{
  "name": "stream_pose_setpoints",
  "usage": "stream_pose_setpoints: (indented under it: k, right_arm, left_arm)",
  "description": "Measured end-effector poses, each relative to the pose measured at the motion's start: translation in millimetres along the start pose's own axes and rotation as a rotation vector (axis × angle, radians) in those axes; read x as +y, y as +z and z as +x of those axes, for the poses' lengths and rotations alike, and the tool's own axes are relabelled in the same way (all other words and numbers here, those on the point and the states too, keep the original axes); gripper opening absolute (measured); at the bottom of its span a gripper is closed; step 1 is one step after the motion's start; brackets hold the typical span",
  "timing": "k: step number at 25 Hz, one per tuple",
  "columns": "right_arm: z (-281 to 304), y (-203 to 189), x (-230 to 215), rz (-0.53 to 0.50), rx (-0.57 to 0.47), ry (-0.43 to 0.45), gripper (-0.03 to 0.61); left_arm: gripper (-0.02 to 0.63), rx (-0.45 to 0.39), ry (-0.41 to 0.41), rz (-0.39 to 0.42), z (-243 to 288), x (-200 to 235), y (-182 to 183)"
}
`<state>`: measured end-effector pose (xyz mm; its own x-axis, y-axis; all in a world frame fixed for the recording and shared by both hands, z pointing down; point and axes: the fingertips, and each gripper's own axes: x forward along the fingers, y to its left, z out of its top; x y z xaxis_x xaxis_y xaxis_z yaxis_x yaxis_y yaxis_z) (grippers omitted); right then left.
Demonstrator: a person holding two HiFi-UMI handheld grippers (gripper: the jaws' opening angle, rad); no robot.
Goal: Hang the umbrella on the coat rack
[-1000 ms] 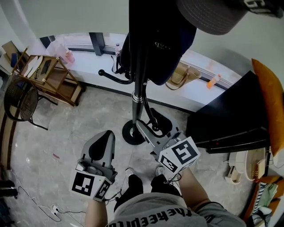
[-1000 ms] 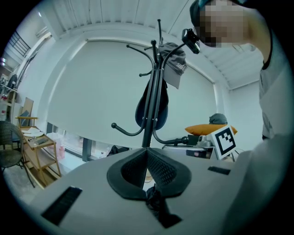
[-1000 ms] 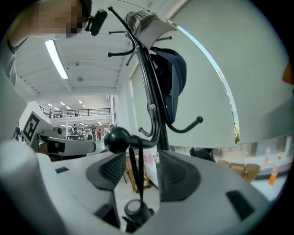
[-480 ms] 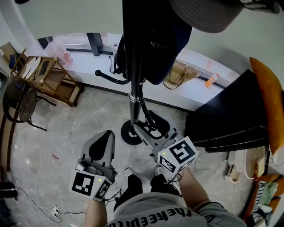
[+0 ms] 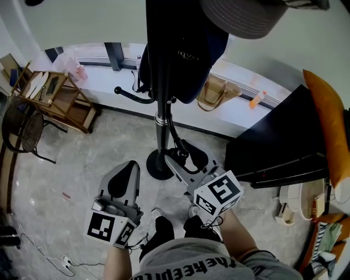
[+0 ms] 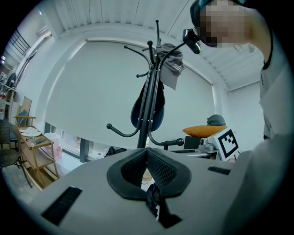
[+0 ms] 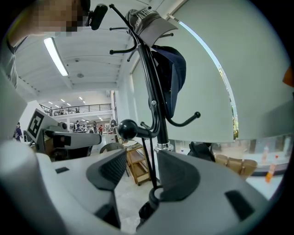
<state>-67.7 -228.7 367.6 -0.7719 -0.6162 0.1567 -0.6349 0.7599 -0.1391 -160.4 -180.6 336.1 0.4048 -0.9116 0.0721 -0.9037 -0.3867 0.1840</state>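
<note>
The black coat rack (image 5: 159, 126) stands just ahead of me, with a grey cap (image 5: 240, 16) on top and a dark blue bag (image 5: 186, 60) hanging from it. In the right gripper view a thin black strap (image 7: 149, 160) drops from a ball-tipped hook (image 7: 126, 130) to the umbrella's dark rounded end (image 7: 154, 196). That end sits low between the jaws of my right gripper (image 7: 141, 158). The jaws have just been closing a little but still stand wide, and the left pad is clear of the umbrella. My left gripper (image 6: 147, 153) is shut on nothing, held level beside the right gripper (image 5: 178, 158).
A wooden shelf (image 5: 60, 95) and a wicker chair (image 5: 22, 128) stand to the left. On the right are a black cabinet (image 5: 279, 147) and an orange cushion (image 5: 328, 126). A straw bag (image 5: 213, 95) lies on the sill behind the rack's round base (image 5: 156, 167).
The head view has drifted, so the rack sits a little further left in the picture. Both grippers are almost where they were.
</note>
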Motion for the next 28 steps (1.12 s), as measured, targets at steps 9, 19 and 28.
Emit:
stream_pose_setpoints:
  k: [9, 19, 28]
  right_arm:
    - [-21.7, 3.9, 3.6, -0.023, 0.008, -0.010, 0.095]
    - [-52.0, 15.9, 9.8, -0.059, -0.016, -0.034, 0.014]
    - [-89.3, 43.8, 21.4, -0.103, -0.094, -0.042, 0.011]
  left_arm:
    - [0.015, -0.016, -0.018, 0.005, -4.2, -17.6, 4.0]
    - [0.015, -0.043, -0.025, 0.021, -17.4, -39.2, 10.4]
    - [0.015, -0.080, -0.026, 0.045, -31.6, -64.0, 19.1]
